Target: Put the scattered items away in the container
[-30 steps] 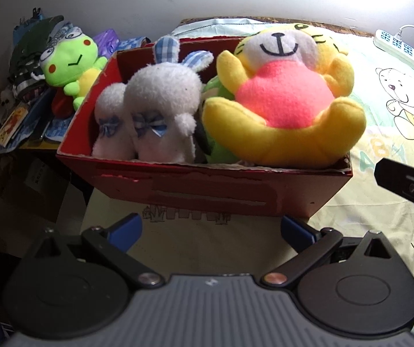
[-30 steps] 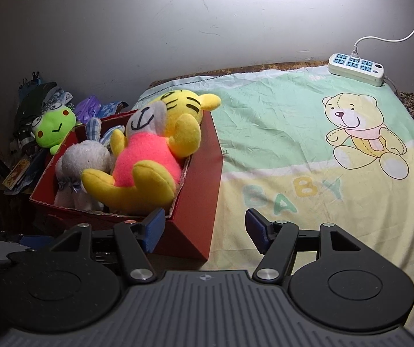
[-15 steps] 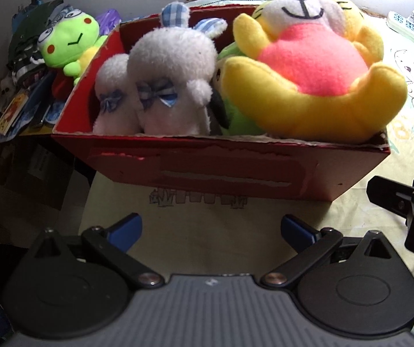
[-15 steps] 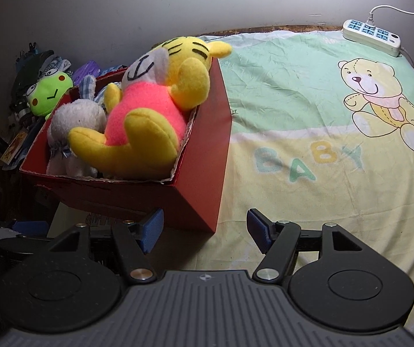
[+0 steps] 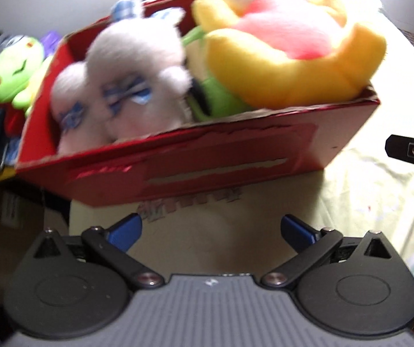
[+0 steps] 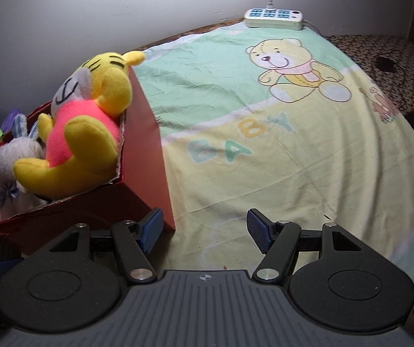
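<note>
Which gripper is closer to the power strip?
Right. The right gripper faces up the blanket toward the power strip at its far end. The left gripper sits further left, facing the red box.

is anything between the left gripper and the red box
Nothing visible. The left gripper, jaws open and empty, faces the red box across bare bedsheet. The right gripper sits off by the box's right corner.
</note>
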